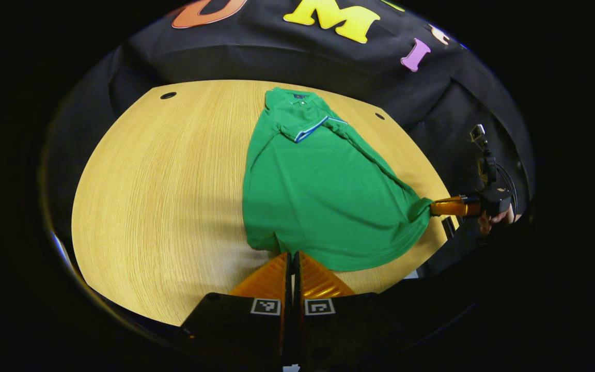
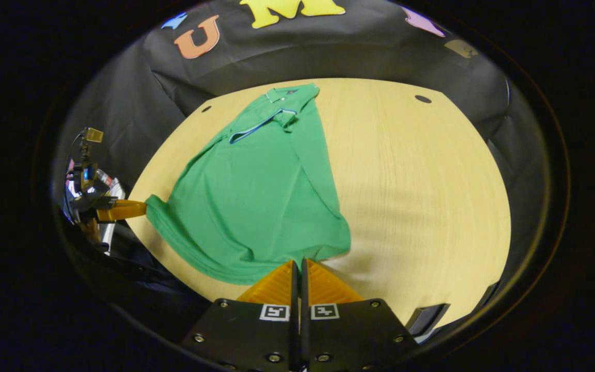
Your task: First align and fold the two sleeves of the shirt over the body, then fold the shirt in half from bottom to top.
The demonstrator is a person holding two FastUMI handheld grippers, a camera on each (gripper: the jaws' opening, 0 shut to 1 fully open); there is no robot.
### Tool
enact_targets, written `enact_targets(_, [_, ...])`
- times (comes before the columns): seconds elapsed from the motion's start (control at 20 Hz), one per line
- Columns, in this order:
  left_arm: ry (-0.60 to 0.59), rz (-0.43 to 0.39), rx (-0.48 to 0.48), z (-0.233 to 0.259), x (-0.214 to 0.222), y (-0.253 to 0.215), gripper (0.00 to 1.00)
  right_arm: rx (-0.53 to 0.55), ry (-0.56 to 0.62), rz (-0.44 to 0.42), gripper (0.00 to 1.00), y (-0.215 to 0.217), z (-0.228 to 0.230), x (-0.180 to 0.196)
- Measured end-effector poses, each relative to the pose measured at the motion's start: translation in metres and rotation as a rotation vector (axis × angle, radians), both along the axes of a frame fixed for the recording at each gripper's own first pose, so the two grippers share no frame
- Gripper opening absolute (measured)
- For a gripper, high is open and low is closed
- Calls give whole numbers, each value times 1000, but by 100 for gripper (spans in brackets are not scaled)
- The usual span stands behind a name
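In the left gripper view, the left claw (image 1: 293, 258) sits at bottom centre of the frame, its two fingers pressed together with only a thin slit between them. The tips meet the bottom hem of a green shirt (image 1: 318, 191) and appear to pinch its near corner.

In the right gripper view, the right claw (image 2: 299, 266) sits likewise at bottom centre, fingers closed to a thin slit, tips at the hem's other corner and seemingly gripping it.

Each claw also appears far off in the other's view: the right claw at the right edge of the left gripper view, with the cloth drawn to a point at its tip and a hand (image 1: 495, 219) behind it; the left claw at the left edge of the right gripper view, its tip at the hem corner.

The shirt lies on a pale wooden worktop (image 1: 163, 206), collar toward the upper part of both frames, hem toward the bottom. Near the collar, the sleeves (image 1: 312, 126) look already folded over the body, their light trim visible across the chest.

So the sleeve step looks done, and the bottom-to-top fold appears to be starting. The next move likely calls for both claws to lift the hem together, keep it taut and level, carry it toward the collar, and lay it down evenly without disturbing the sleeves.
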State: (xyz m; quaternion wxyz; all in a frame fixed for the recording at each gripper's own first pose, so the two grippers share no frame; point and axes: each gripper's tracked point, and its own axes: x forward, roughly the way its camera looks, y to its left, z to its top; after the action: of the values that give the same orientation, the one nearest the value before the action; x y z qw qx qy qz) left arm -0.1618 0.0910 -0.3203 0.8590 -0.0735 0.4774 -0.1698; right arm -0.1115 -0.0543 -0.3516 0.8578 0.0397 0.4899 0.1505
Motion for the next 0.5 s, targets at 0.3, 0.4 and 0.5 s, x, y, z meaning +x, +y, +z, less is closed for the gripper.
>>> enact_targets(0.3, [-55, -9, 5, 11, 17, 12, 3, 32, -30, -13, 1, -1, 23, 28])
enact_targets(0.4, [-78, -13, 7, 15, 19, 19, 3, 33, -44, -11, 1, -1, 32, 36])
enact_targets(0.5, [-100, -8, 1, 20, 21, 26, 3, 44, -61, -6, 1, 2, 43, 46])
